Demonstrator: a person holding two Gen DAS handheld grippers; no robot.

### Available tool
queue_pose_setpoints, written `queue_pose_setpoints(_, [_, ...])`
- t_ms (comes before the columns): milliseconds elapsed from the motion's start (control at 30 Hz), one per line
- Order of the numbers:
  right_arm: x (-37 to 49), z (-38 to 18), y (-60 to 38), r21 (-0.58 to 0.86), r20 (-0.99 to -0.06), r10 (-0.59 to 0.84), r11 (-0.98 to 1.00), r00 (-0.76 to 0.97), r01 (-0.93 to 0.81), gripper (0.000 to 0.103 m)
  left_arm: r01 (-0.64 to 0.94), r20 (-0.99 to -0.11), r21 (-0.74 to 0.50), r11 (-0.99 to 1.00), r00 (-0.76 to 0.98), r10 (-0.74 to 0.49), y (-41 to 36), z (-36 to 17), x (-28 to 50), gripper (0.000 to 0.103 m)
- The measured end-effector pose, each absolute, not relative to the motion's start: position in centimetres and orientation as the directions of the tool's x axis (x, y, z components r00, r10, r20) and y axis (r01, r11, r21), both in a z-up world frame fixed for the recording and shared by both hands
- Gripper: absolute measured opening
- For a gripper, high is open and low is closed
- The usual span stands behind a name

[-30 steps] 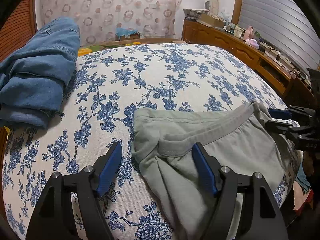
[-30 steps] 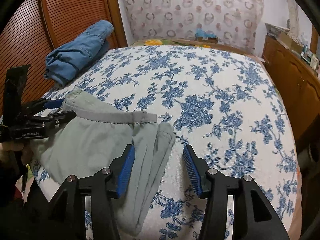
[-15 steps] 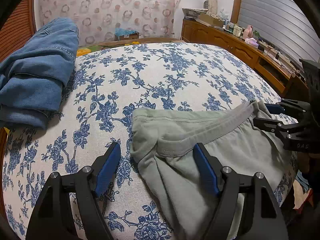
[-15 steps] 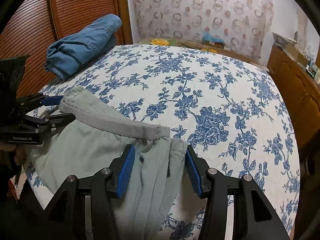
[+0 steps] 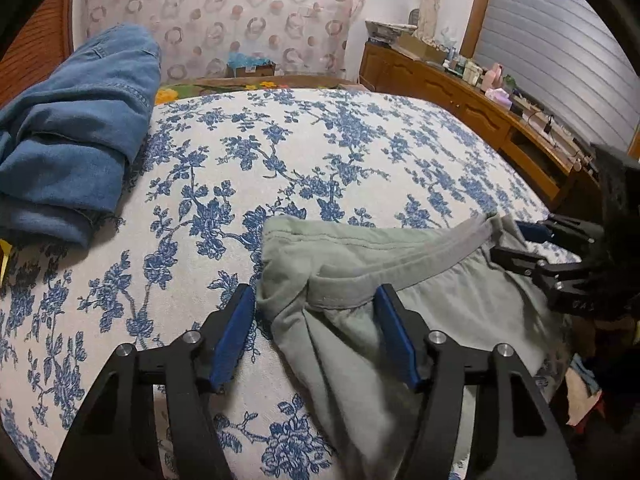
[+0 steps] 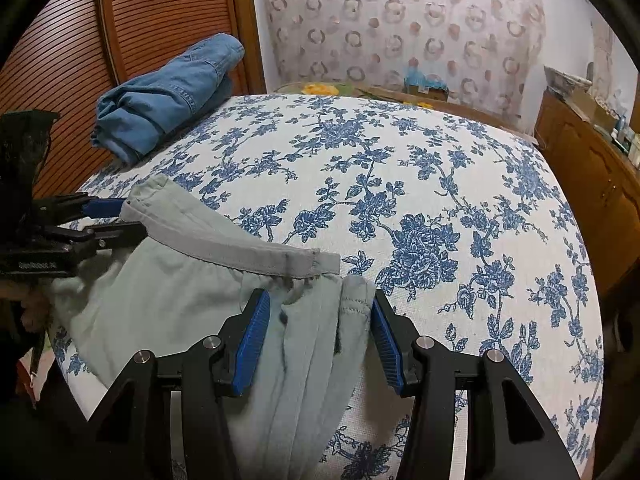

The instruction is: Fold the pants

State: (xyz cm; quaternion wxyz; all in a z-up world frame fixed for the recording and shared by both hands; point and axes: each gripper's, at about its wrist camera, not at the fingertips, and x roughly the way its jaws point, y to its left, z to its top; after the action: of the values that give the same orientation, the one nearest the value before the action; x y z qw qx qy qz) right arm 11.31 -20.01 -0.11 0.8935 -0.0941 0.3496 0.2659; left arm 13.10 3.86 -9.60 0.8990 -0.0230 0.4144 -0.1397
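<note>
The pale green pants (image 5: 400, 292) lie on the near edge of the flowered bed, grey waistband (image 6: 240, 248) across the top, the rest hanging over the edge. My left gripper (image 5: 316, 320) is open, its blue pads on either side of the left waist corner. My right gripper (image 6: 320, 320) is open, its pads on either side of the right waist corner, where the cloth is bunched in folds. Each gripper shows in the other's view: the right one (image 5: 516, 244) at the far waistband end, the left one (image 6: 116, 220) likewise.
Folded blue jeans (image 5: 76, 136) lie at the bed's far left, also in the right wrist view (image 6: 164, 96), beside a slatted wooden door (image 6: 120, 40). A wooden sideboard (image 5: 480, 108) with small items runs along the right. The blue-flowered bedspread (image 6: 400, 184) stretches beyond the pants.
Both grippers have moved forward over the pants' waist. The right gripper's pads now straddle the bunched right corner; the left gripper's pads are closer around the left corner.
</note>
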Motion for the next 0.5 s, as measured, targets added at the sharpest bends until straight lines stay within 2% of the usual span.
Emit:
queue_pose_setpoints(133, [11.3,-0.1,-20.0,0.021,-0.674,0.412,0.841,0.613,-0.541,0.052,0.213,-0.718,-0.17,0.962,0.642,-0.269,4.9,-8.7,12.6,0.064])
queue_pose_setpoints(400, [11.4,0.0,-20.3,0.041,-0.672,0.424,0.84,0.607,-0.541,0.052,0.222,-0.743,-0.166,0.961,0.613,-0.27,4.9,-9.5,13.4,0.058])
queue_pose_setpoints(500, [11.3,0.0,-20.3,0.04,-0.673,0.424,0.839,0.607,-0.542,0.052,0.228,-0.747,-0.197,0.954,0.596,-0.296,4.8,-10.0,13.7,0.05])
